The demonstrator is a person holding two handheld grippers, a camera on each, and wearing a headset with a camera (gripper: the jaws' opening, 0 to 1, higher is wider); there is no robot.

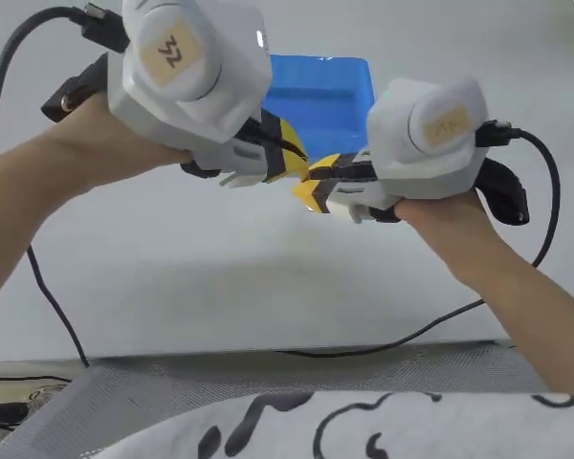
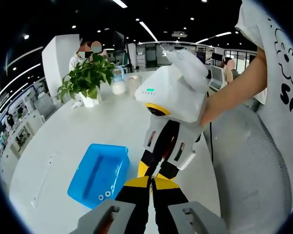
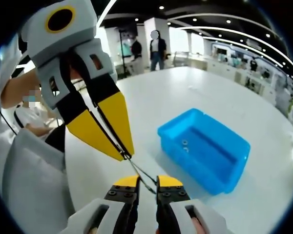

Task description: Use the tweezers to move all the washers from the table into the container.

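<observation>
Left gripper (image 3: 128, 155) and right gripper (image 3: 147, 183), fingers (image 3: 103, 122) pinched on one pair of tweezers (image 3: 139, 171), hover near one blue container (image 3: 205, 146).

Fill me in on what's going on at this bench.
A person holds a tool in each hand over a white table, tips nearly meeting. The left tool is shut on the tweezers, whose other end reaches between the jaws of the right tool; whether those grip it is unclear. A few washers already lie in the blue container.
</observation>
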